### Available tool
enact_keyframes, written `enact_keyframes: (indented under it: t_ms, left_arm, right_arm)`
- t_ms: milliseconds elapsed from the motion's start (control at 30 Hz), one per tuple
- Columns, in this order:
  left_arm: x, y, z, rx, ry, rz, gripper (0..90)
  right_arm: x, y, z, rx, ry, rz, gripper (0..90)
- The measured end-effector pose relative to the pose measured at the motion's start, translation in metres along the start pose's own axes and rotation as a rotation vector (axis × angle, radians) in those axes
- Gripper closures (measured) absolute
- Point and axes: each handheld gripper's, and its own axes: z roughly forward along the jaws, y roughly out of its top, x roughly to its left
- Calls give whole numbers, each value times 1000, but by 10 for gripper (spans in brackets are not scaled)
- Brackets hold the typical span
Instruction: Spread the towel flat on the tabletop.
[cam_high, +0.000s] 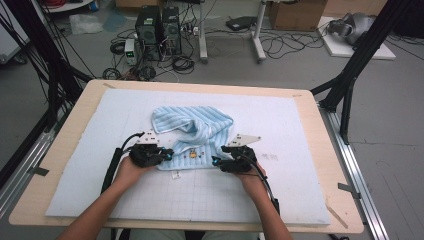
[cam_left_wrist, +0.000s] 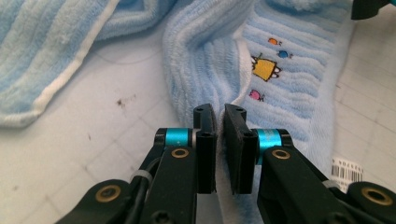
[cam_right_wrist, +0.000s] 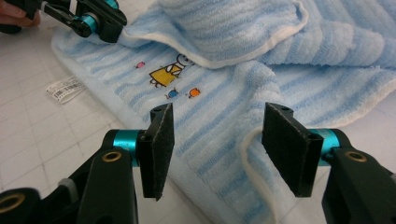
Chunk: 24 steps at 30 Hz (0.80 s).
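item: towel (cam_high: 192, 131), pale blue, striped, white-hemmed, embroidered with a small yellow figure (cam_high: 192, 155); laid crumpled at the centre of a white gridded mat (cam_high: 280, 195) on a wooden table (cam_high: 75, 117), its bunched bulk toward 12 o'clock, its flat near edge toward 6 o'clock, a barcode tag (cam_high: 176, 175) trailing below. left gripper (cam_high: 169, 154): placed at the 9 o'clock end of that near edge; jaws pressed together, a fold of towel hem pinched between the pads. right gripper (cam_high: 216, 161): placed at the 3 o'clock end of the same edge; jaws spread, the white hem lying between the pads but not yet squeezed. step in hand, as judged: the near corners are being taken up for spreading or folding. next move, as judged: the right jaws are to be closed on the hem before both ends are lifted and drawn apart; a shallow bite could let the cloth slip.
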Motion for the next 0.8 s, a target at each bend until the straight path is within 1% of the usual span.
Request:
enact_keyframes:
  t_ms: [33,67,100,133,167,200,267,300,333,400,433,500,533,567,600,633,667,700,733,767,800]
  left_arm:
    - [-1,-1,-3,2,-6,-2,837]
    - [-3,-4,-9,-3,-14,-7,838]
    - [-3,-4,-9,-3,-14,-7,839]
    - [-4,-5,-12,-14,-20,-16,840]
    - [-5,-9,-18,-30,-37,-40,840]
    - [-5,-12,-22,-43,-48,-56,840]
    - [-5,-18,-30,-62,-61,-76,840]
    - [-5,-21,-34,-71,-64,-82,839]
    - [-4,-24,-37,-76,-64,-87,836]
    - [-2,-28,-41,-79,-59,-91,828]
    - [-1,-28,-43,-86,-62,-94,816]
    - [1,-29,-45,-95,-61,-99,801]
    - [1,-29,-46,-103,-65,-98,793]
    - [2,-28,-46,-112,-56,-105,751]
    - [3,-28,-47,-121,-50,-115,682]
    - [4,-27,-47,-137,-43,-119,628]
    - [5,-27,-48,-148,-25,-126,566]
    - [6,-26,-49,-153,-15,-135,551]
    - [8,-26,-50,-165,-3,-145,551]
    - [9,-25,-51,-172,9,-154,543]
    - [11,-25,-52,-177,19,-156,526]
  right_arm:
    - [2,1,-1,-11,6,-7,433]
    - [2,2,-2,-18,7,-9,433]
    - [3,3,-4,-25,9,-10,434]
    - [4,3,-5,-32,10,-15,434]
    - [5,4,-7,-43,14,-18,434]
    - [5,4,-7,-43,14,-18,434]
    - [7,5,-8,-62,37,-24,434]
    - [9,6,-7,-62,58,-27,434]
    - [11,6,-5,-56,72,-38,433]
    - [16,6,3,-17,95,-71,432]
    - [19,5,8,9,106,-68,431]
    - [22,3,18,49,98,-77,431]
    - [22,2,22,60,98,-79,433]
    - [23,1,26,80,94,-76,447]
    - [25,1,28,100,77,-88,470]
    - [27,2,28,98,73,-103,521]
    - [27,1,27,100,97,-106,665]
    - [27,1,26,105,106,-108,746]
    - [27,1,26,105,106,-108,746]
    - [27,1,24,113,119,-115,793]
    - [27,1,22,122,143,-115,825]
